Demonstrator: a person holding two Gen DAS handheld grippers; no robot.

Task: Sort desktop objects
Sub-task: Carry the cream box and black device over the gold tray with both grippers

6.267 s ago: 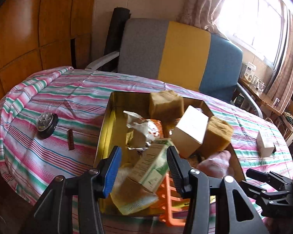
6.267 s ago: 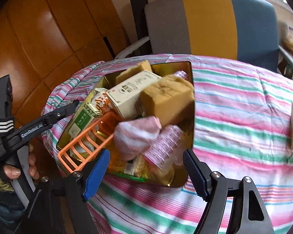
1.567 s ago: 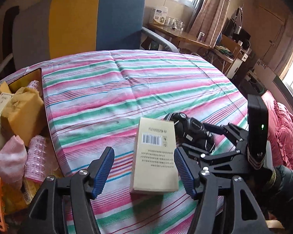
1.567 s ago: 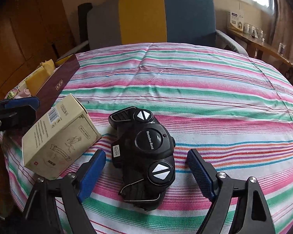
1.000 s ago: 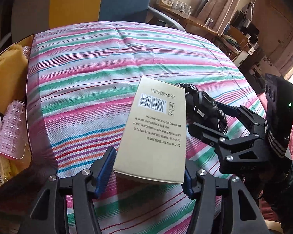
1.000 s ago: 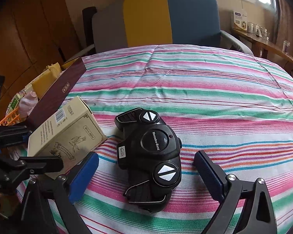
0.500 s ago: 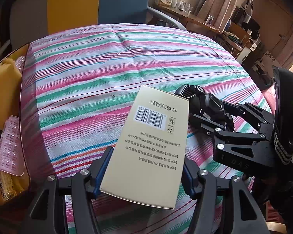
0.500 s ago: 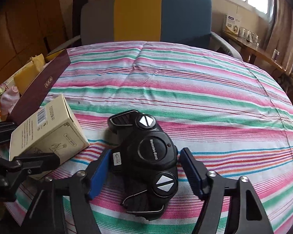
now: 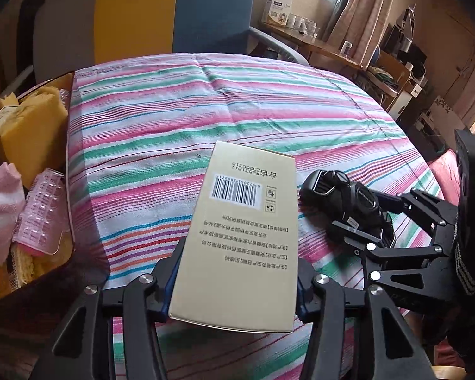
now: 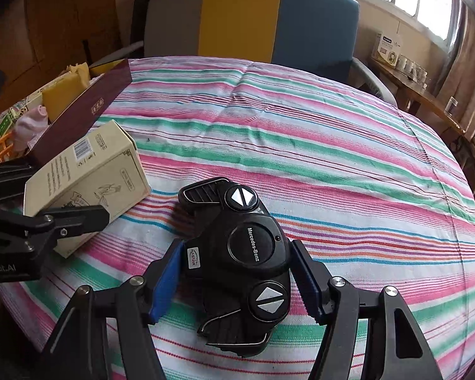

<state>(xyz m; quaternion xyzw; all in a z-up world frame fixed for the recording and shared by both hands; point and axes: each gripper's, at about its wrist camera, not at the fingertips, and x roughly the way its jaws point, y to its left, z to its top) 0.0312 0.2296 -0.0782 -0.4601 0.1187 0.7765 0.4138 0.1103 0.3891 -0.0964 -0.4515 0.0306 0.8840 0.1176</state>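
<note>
My left gripper (image 9: 237,285) is shut on a beige carton (image 9: 246,231) with a barcode and holds it tilted, its near end off the striped cloth. From the right wrist view the same carton (image 10: 88,171) shows at the left, with one left finger (image 10: 79,217) pressed along its side. A black toy remote controller (image 10: 246,253) with arrow buttons lies on the cloth. My right gripper (image 10: 237,278) is shut on it, both pads against its sides. In the left wrist view the controller (image 9: 341,190) lies just right of the carton.
A maroon-walled tin (image 10: 88,107) at the table's left edge holds yellow sponges (image 9: 31,133), a pink roller (image 9: 42,212), a pink cloth and boxes. A grey, yellow and blue chair (image 10: 253,15) stands behind the table. A side table with cups (image 10: 408,69) is at the right.
The left fingers closed onto the carton and tipped it up. The right jaws narrowed from wide open until they gripped the controller.
</note>
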